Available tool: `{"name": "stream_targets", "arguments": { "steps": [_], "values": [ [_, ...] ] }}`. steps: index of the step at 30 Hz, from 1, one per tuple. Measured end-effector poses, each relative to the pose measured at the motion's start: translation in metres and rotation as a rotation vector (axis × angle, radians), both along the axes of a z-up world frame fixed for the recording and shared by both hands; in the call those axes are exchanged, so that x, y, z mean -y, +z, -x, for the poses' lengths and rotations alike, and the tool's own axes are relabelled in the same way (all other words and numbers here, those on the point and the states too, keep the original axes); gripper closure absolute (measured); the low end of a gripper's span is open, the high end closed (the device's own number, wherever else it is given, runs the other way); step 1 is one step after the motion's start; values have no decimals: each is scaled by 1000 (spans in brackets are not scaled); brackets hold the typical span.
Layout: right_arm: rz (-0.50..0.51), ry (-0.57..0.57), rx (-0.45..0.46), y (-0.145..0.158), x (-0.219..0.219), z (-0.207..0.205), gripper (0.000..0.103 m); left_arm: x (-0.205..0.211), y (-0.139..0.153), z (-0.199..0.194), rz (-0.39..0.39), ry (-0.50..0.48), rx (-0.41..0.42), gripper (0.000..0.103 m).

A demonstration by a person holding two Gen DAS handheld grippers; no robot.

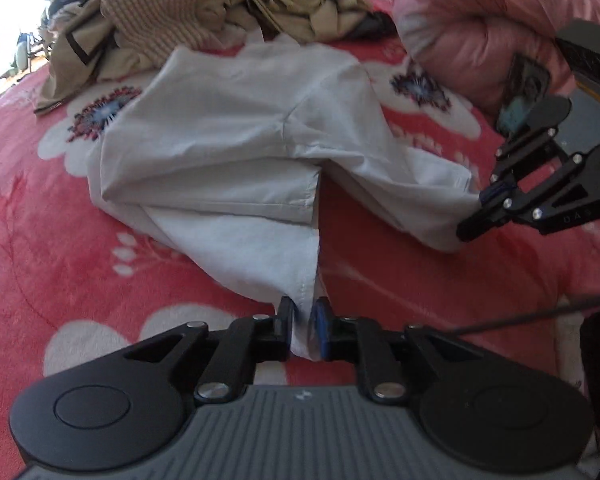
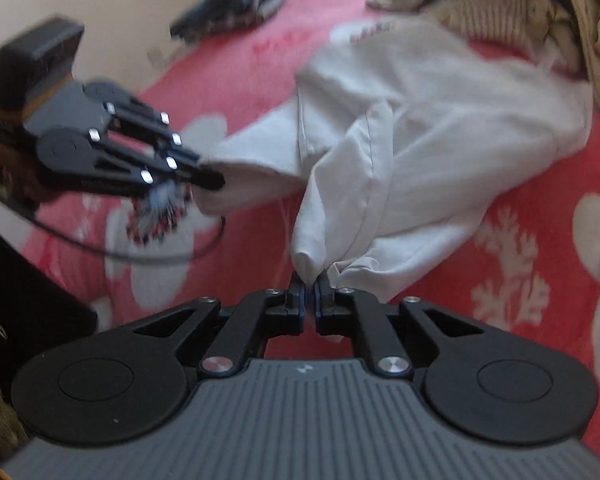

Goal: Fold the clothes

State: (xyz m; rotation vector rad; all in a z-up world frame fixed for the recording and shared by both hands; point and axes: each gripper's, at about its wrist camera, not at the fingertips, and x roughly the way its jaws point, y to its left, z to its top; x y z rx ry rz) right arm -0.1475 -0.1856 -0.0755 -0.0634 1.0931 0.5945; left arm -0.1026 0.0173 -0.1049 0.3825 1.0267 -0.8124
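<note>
A white garment (image 1: 228, 140) lies crumpled and partly doubled over on a red flowered blanket (image 1: 40, 220). In the left wrist view, my left gripper (image 1: 302, 308) stands at its near hem. The jaws are a little apart and a strip of white cloth runs loosely between them. My right gripper (image 1: 474, 216) is at the right, pinched on another corner of the garment. In the right wrist view, the right gripper (image 2: 309, 280) is shut on a bunched end of the white garment (image 2: 440, 120). The left gripper (image 2: 212, 178) is at the left, its tips at the cloth's edge.
A heap of beige and checked clothes (image 1: 160, 12) sits at the far end of the bed, also seen in the right wrist view (image 2: 500, 0). A rolled pink quilt (image 1: 460, 20) lies at the back right. A black cable (image 2: 140, 256) loops over the red blanket (image 2: 540, 220).
</note>
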Motion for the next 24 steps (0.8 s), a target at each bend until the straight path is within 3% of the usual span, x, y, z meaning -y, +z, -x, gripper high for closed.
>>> {"name": "stream_targets", "arguments": {
  "steps": [1, 3, 5, 7, 9, 11, 14, 17, 19, 23, 24],
  "values": [
    [58, 7, -24, -7, -2, 3, 95, -2, -1, 3, -20, -19, -4, 72],
    [113, 40, -85, -9, 0, 4, 90, -11, 8, 6, -38, -56, 16, 50],
    [85, 67, -112, 6, 12, 10, 68, -21, 21, 7, -43, -85, 45, 38],
    [36, 61, -124, 26, 28, 7, 51, -24, 36, -3, -38, -78, 78, 33],
    [-21, 32, -143, 46, 44, -4, 45, -24, 48, -16, -29, -60, 116, 24],
    [-62, -55, -94, 52, 60, -23, 38, -14, 51, -35, -17, -29, 179, 21],
    [-109, -221, 17, 50, 81, -52, 31, 8, 42, -68, 6, 35, 279, 21],
    [-127, -391, 110, 35, 99, -86, 31, 27, 29, -101, 43, 96, 345, 21],
    [-138, -525, 175, 22, 118, -112, 31, 37, 18, -114, 17, 128, 388, 21],
    [-219, -738, 132, -8, 142, -147, 36, 57, -6, -127, -53, 158, 363, 34],
    [-233, -740, 124, -15, 141, -151, 41, 60, -12, -129, -61, 160, 342, 46]
  ]
}}
